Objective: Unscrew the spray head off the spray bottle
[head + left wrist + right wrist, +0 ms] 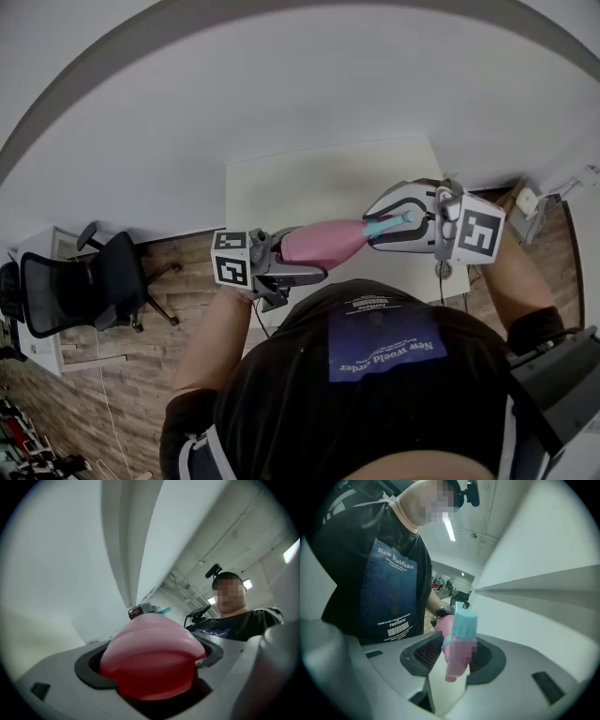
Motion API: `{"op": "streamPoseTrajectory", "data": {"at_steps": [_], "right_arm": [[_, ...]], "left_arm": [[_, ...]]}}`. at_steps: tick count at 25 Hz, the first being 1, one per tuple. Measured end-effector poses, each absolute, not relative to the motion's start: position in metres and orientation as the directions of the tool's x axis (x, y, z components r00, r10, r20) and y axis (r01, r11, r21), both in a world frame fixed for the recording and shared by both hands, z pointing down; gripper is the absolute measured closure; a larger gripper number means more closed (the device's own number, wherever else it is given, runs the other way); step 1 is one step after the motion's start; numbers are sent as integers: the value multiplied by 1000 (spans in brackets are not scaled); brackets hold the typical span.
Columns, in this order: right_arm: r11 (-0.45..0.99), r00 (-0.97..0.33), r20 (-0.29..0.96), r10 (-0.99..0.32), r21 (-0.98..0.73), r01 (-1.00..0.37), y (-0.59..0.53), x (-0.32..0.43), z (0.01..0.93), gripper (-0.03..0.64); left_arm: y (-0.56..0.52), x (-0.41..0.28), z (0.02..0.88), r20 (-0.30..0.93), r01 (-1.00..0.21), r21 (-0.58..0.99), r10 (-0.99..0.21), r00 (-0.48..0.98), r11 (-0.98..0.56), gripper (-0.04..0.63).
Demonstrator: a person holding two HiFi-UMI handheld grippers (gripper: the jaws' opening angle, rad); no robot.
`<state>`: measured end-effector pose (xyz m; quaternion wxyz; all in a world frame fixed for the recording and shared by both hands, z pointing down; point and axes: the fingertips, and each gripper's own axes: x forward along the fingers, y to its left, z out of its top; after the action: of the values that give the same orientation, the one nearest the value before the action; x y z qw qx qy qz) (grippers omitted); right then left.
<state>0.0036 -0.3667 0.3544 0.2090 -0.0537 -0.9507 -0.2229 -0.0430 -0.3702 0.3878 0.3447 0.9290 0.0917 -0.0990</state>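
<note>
I hold a pink spray bottle (323, 242) level in the air over the near edge of a white table (319, 178), in front of the person's chest. My left gripper (281, 264) is shut on the bottle's fat body; its rounded pink base (152, 656) fills the left gripper (150, 670) view. My right gripper (401, 223) is shut on the spray head (386, 225). In the right gripper (457, 657) view the pink spray head (459, 656) with its teal part (465, 623) sits between the two pads, and the bottle body (444, 625) lies behind it.
A black office chair (94, 281) stands on the wooden floor to the left, beside a white cabinet (42, 309). The person's torso in a black shirt (375, 375) is right below the bottle. A white wall runs behind the table.
</note>
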Motion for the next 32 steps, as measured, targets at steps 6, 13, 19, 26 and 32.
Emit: {"op": "streamPoseTrajectory", "data": {"at_steps": [6, 13, 19, 26, 32], "right_arm": [[911, -930, 367, -20, 389, 134, -375, 1, 342, 485], [986, -975, 223, -5, 163, 33, -393, 5, 316, 368], [923, -997, -71, 33, -380, 57, -422, 54, 315, 313], [463, -969, -246, -34, -863, 203, -441, 50, 345, 299], [373, -967, -235, 96, -892, 254, -423, 32, 351, 299]], "left_arm": [[-375, -47, 380, -285, 236, 569, 80, 955, -788, 117], [-389, -62, 380, -273, 159, 467, 29, 961, -870, 117], [-399, -72, 381, -224, 32, 359, -53, 973, -933, 117], [-402, -69, 386, -76, -106, 145, -118, 990, -984, 117], [-387, -52, 389, -7, -100, 12, -100, 995, -995, 117]]}}
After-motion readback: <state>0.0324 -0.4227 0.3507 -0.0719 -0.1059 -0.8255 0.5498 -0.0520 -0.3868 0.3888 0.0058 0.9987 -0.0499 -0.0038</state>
